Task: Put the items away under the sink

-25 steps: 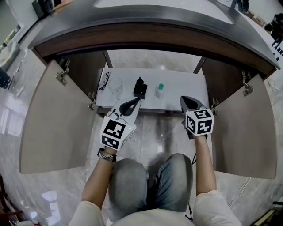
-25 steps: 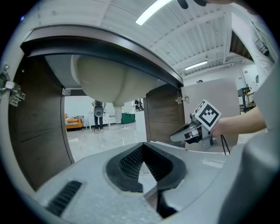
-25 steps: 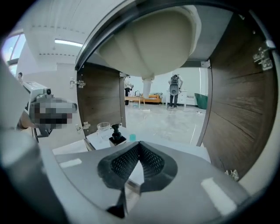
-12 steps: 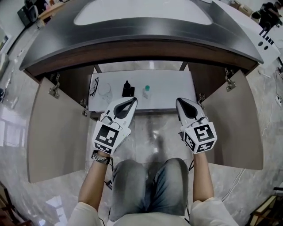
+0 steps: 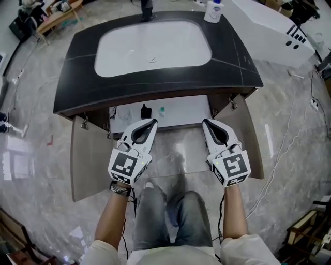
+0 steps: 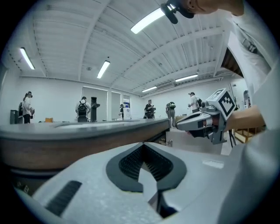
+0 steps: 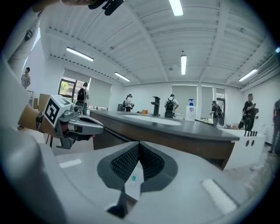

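Under the dark vanity a white shelf (image 5: 186, 111) holds a black bottle (image 5: 145, 111), a small clear bottle with a green cap (image 5: 162, 110) and, at its left end, what looks like a pair of glasses (image 5: 113, 112). My left gripper (image 5: 151, 122) hovers just in front of the shelf, shut and empty. My right gripper (image 5: 206, 123) is level with it on the right, also shut with nothing in it. In the left gripper view my left gripper (image 6: 142, 146) points at the counter edge, with the right gripper (image 6: 205, 120) beside it.
Both cabinet doors, left (image 5: 88, 160) and right (image 5: 244, 140), stand open. The dark countertop (image 5: 77, 77) carries a white basin (image 5: 152, 44), a faucet (image 5: 147, 9) and a soap bottle (image 5: 213, 10). Several people stand far behind. The floor is glossy marble.
The head view has risen and pulled back, so the whole counter and basin now show. Both grippers have drawn back slightly from the shelf and stay shut.
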Demonstrator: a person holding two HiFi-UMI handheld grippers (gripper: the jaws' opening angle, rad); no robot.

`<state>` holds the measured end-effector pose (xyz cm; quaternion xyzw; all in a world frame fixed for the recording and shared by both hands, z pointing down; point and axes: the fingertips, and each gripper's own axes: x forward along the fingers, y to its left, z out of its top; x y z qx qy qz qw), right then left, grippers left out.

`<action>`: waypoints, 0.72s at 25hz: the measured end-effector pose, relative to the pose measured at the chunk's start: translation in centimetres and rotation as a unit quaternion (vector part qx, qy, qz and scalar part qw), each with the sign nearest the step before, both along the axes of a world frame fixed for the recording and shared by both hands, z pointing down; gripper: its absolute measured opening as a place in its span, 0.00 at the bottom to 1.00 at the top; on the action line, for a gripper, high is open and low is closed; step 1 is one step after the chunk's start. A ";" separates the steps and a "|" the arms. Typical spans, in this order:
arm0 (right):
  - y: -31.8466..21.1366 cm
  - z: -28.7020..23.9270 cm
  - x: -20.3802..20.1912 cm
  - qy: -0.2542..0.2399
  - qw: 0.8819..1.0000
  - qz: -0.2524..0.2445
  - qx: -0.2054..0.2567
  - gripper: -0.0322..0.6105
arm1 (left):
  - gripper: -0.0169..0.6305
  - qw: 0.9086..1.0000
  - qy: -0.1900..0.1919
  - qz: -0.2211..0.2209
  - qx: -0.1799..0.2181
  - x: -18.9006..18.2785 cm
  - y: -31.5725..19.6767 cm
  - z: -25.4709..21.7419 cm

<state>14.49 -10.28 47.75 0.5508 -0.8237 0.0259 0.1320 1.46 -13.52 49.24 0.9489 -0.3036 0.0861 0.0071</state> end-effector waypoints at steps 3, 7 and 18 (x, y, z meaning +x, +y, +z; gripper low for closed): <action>0.8 -6.4 0.3 -0.005 1.000 0.011 -0.001 0.06 | 0.02 1.000 0.000 -0.004 0.002 0.1 0.3 -6.3; 1.7 -15.2 0.7 -0.011 1.000 0.019 0.004 0.06 | 0.02 1.000 0.003 -0.014 0.002 0.0 0.5 -14.5; 4.4 -34.1 1.7 -0.001 0.999 0.019 0.040 0.06 | 0.02 0.999 0.008 -0.024 0.028 0.3 2.5 -30.9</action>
